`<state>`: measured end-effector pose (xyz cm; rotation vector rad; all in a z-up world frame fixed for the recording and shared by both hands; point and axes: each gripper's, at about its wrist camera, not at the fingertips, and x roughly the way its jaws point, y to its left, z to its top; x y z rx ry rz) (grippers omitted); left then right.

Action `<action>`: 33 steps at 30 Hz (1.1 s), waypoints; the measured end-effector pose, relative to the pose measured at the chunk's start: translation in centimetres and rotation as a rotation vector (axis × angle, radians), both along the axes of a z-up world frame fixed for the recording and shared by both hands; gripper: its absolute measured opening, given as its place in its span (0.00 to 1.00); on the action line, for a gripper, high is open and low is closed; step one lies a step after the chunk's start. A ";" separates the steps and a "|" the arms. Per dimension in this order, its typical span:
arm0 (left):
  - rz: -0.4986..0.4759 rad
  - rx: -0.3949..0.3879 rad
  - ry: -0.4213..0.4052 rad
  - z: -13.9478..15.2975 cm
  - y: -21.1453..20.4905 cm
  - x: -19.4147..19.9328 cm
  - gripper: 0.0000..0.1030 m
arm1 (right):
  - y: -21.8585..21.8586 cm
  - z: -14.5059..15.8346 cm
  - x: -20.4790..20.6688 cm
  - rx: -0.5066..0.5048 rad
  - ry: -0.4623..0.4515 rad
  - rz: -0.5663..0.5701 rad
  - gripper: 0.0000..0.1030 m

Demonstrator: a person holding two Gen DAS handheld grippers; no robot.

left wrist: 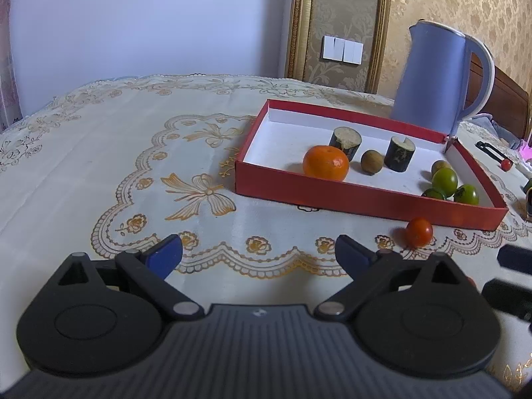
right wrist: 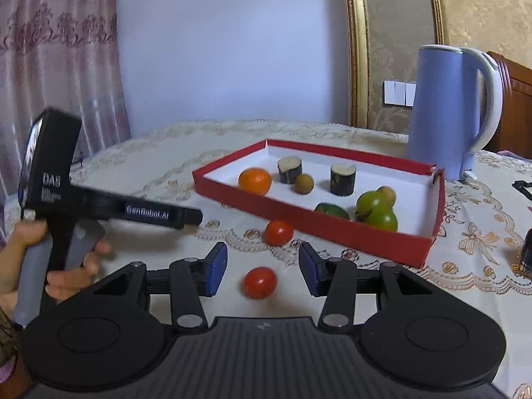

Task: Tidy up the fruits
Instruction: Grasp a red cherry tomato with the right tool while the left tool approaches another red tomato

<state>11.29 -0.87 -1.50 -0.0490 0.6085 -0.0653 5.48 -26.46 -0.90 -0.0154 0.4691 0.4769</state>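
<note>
Right claw stands apart around 1 red tomato, pads clear of it; another tomato lies just before the red tray. Left claw apart, empty. Risk: off-centre closing rolls the tomato across the worktop.

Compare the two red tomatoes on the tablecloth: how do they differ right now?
The near tomato lies between the right gripper's open pads, untouched; the far tomato lies beyond the pads. The far tomato sits close by the red box; the near tomato sits further off. Both are small, round, red, outside the box.
</note>
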 end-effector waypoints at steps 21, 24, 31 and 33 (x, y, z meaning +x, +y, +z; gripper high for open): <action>-0.117 0.040 -0.031 1.0 -2.3 -0.8 0.89 | 1.7 -1.9 1.2 -0.099 0.083 -0.005 0.24; -0.160 0.054 -0.042 1.6 -4.1 -1.0 0.89 | 1.3 -1.7 0.5 -0.109 0.062 -0.016 0.24; -0.241 0.109 -0.025 1.5 -8.3 -0.1 0.91 | -1.7 -1.6 -0.6 -0.090 0.044 -0.073 0.24; -0.259 0.124 -0.013 1.2 -9.1 0.3 0.92 | -2.3 -1.6 -0.9 -0.091 0.039 -0.083 0.24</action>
